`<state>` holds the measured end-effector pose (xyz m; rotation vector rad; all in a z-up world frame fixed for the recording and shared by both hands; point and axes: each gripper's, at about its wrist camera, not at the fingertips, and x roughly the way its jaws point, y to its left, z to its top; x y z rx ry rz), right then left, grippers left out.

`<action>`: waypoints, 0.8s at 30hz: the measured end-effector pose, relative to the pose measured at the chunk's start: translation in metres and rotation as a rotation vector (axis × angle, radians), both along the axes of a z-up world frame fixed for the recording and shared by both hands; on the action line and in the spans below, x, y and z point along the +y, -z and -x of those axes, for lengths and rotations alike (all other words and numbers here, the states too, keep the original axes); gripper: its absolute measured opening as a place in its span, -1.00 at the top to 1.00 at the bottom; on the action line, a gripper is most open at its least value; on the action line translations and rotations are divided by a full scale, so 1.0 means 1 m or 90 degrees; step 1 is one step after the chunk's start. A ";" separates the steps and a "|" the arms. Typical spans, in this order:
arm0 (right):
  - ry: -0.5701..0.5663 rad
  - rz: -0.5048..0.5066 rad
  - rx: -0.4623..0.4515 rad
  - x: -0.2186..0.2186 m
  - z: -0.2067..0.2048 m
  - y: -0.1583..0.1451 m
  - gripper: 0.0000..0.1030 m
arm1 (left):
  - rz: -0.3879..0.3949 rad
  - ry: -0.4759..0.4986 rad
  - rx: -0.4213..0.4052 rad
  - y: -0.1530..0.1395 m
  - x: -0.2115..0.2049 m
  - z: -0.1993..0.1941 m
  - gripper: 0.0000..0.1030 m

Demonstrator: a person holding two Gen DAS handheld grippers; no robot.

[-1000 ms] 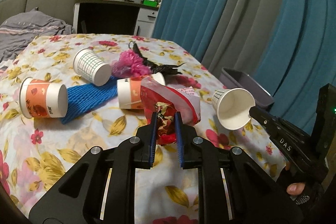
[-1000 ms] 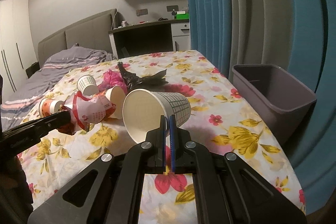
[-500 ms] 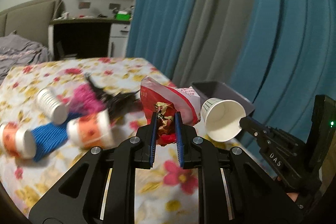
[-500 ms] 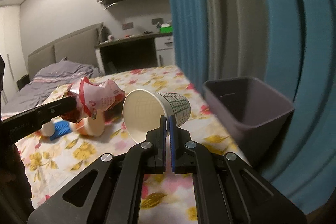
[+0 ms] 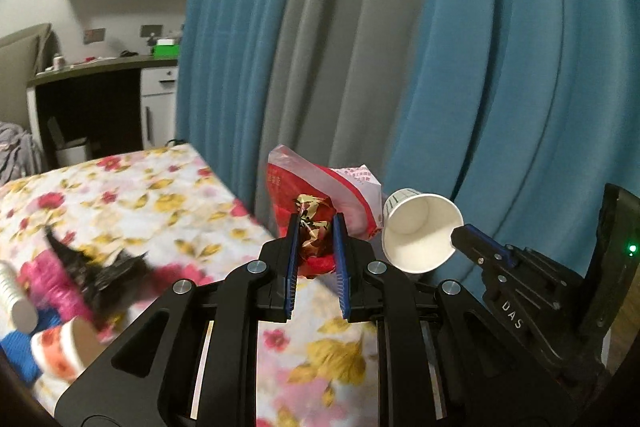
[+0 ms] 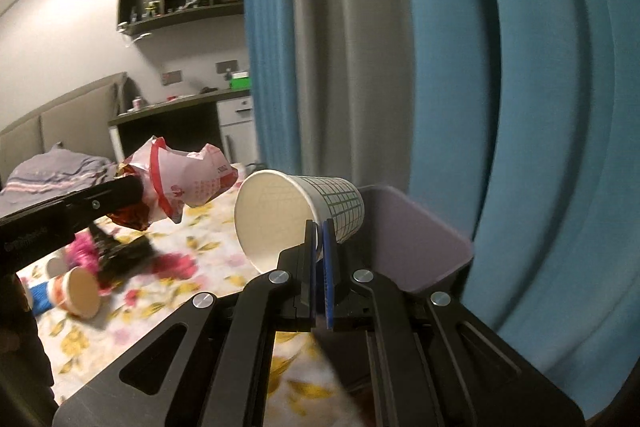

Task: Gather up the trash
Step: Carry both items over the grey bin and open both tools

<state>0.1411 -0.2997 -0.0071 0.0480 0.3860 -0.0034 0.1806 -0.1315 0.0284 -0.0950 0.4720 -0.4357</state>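
The left claw [image 5: 316,227] clamps a crinkly snack bag [image 5: 320,187]; the right claw [image 6: 319,233] pinches a paper cup [image 6: 298,215] by its rim. Both hang in the air near the bin [image 6: 420,239]. Both look light; the thin rim may crush or slip.

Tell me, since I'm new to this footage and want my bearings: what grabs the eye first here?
The left hand-held gripper clamps a crumpled red-and-white plastic snack bag in mid-air before the blue and grey curtains. Beside it, the right hand-held gripper pinches the rim of a white paper cup with a green grid print, just in front of the grey plastic bin.
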 end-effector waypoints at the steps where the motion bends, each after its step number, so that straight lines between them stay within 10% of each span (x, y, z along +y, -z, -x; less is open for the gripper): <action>1: 0.005 0.001 0.001 -0.002 -0.003 0.001 0.92 | -0.003 0.006 0.003 0.002 -0.009 -0.008 0.70; 24: 0.052 -0.010 0.059 -0.036 -0.048 0.029 0.92 | -0.032 0.048 0.066 0.041 -0.071 -0.075 0.70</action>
